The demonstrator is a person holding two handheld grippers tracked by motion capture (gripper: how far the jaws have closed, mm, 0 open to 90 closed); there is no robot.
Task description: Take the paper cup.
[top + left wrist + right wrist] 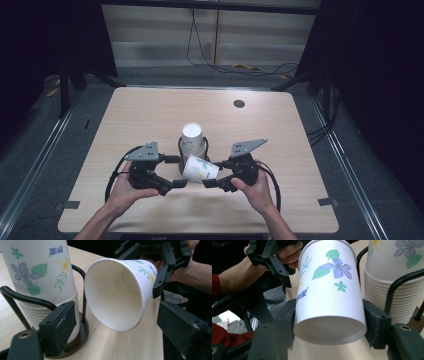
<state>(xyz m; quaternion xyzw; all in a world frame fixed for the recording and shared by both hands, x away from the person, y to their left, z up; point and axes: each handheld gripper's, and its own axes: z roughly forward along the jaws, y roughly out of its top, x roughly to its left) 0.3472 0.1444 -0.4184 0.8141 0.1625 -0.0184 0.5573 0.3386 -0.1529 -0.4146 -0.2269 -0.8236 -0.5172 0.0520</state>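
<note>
The right hand-held gripper (212, 183) is clenched on the base end of a white flower-print paper cup (200, 168) lying sideways just off the pale wooden surface (150, 115), mouth toward the released left hand-held gripper (176, 185), right beside the wire-framed stack of matching cups (192, 140), with loads of free room toward every edge.

Black grippers (195, 183), seemingly red sleeve (217, 281)

— Where is the stack of paper cups (193, 140) standing?

— I see it upside down in the wire holder (180, 148) on the table (150, 115), near the middle. The single paper cup (200, 168) lies tilted just in front of it, between my left gripper (175, 183) and right gripper (211, 182).
</note>
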